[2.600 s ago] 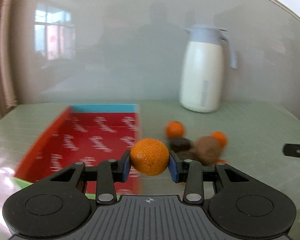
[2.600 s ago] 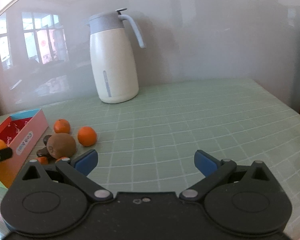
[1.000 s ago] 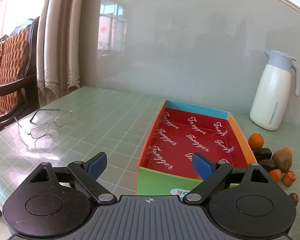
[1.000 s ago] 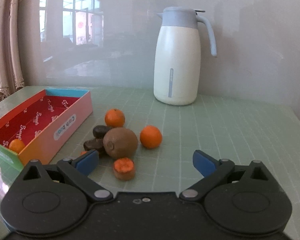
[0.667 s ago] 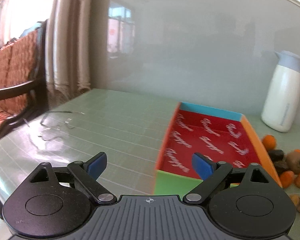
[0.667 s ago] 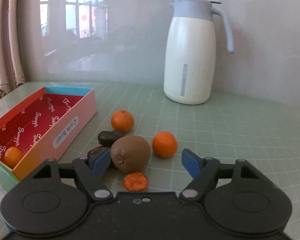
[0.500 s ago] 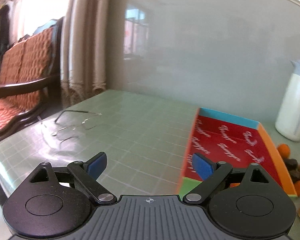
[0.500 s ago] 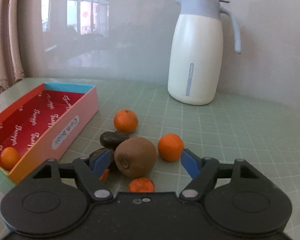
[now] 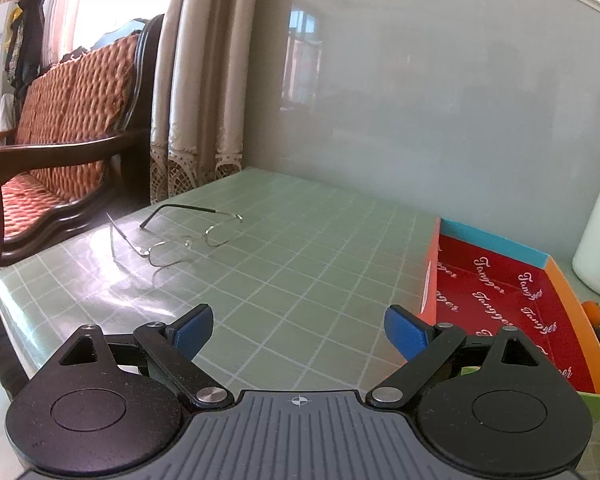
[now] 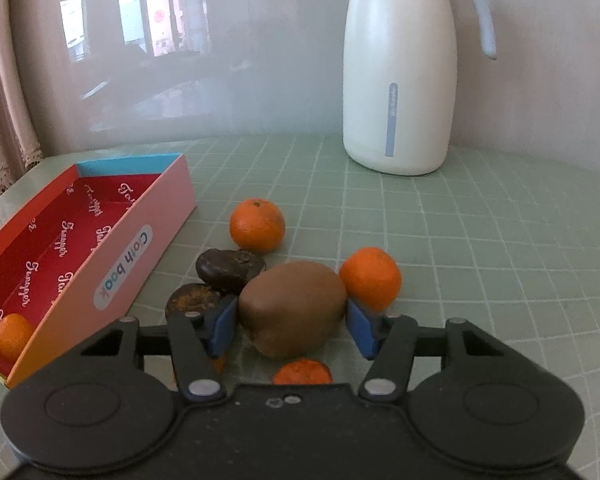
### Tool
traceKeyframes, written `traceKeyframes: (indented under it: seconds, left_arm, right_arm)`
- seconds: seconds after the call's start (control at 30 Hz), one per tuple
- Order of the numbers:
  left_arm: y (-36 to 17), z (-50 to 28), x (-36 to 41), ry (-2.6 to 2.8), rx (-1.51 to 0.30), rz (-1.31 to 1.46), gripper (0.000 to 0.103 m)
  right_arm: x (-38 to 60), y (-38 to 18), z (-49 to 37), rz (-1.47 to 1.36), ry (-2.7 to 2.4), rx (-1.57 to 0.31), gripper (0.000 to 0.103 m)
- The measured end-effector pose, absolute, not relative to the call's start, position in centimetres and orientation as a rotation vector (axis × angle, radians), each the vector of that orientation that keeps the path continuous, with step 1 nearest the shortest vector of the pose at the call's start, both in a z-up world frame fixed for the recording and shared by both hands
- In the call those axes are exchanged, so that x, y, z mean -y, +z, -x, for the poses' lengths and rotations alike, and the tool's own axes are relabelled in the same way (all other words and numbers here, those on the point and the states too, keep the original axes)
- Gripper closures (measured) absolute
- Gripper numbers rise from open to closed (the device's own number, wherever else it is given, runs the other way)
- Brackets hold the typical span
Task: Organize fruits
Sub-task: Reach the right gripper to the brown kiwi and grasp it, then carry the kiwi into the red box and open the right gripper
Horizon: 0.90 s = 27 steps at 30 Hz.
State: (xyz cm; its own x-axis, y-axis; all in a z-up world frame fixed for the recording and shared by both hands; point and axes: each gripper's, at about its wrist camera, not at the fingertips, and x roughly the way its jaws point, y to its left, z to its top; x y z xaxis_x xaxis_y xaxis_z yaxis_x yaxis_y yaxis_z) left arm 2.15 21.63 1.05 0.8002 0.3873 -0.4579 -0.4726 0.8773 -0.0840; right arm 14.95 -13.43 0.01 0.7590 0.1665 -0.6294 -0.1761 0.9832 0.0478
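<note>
Over on the far left of the table (image 9: pixel 300 248) a pair of glasses (image 9: pixel 176 234) lies by itself, and the left gripper (image 9: pixel 298 330) hangs above bare tablecloth with its jaws spread wide, nothing between them. Just right of it sits the box (image 10: pixel 140 248), red inside, with 1 orange (image 10: pixel 10 336) already resting in its near corner. Right of the box is the loose pile: 2 dark pieces (image 10: pixel 228 266), a far orange (image 10: pixel 257 224), the kiwi (image 10: pixel 292 312) in the middle, another orange (image 10: pixel 371 276) touching its right side, and an orange scrap (image 10: pixel 302 374) nearest the camera. The right gripper (image 10: pixel 290 326) straddles the kiwi; its jaws have just been closing, and the blue pads look right against both flanks, so I read it as gripped, only just. Far right, the white jug (image 10: pixel 398 80) stands well apart.

Risks from here: the kiwi is round, so a shallow pinch could squirt it out on the lift. The left pad is crowding a dark piece and the right one the orange, so either could get dragged or sent rolling
</note>
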Motion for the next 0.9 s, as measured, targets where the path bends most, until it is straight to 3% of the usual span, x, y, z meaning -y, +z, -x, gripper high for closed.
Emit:
traceKeyframes:
  seconds: [0.43,0.9]
  left_arm:
    - [1.1,0.5,-23.9,0.542,-0.449,0.182,0.011]
    - [0.8,1.7,-26.1,0.584,-0.449,0.212,0.010]
  right_arm:
    - [8.6,3.1,-12.0,0.012,0.358,-0.554,0.046]
    - [2.0,3.1,-11.3,0.112,0.468,-0.553,0.045]
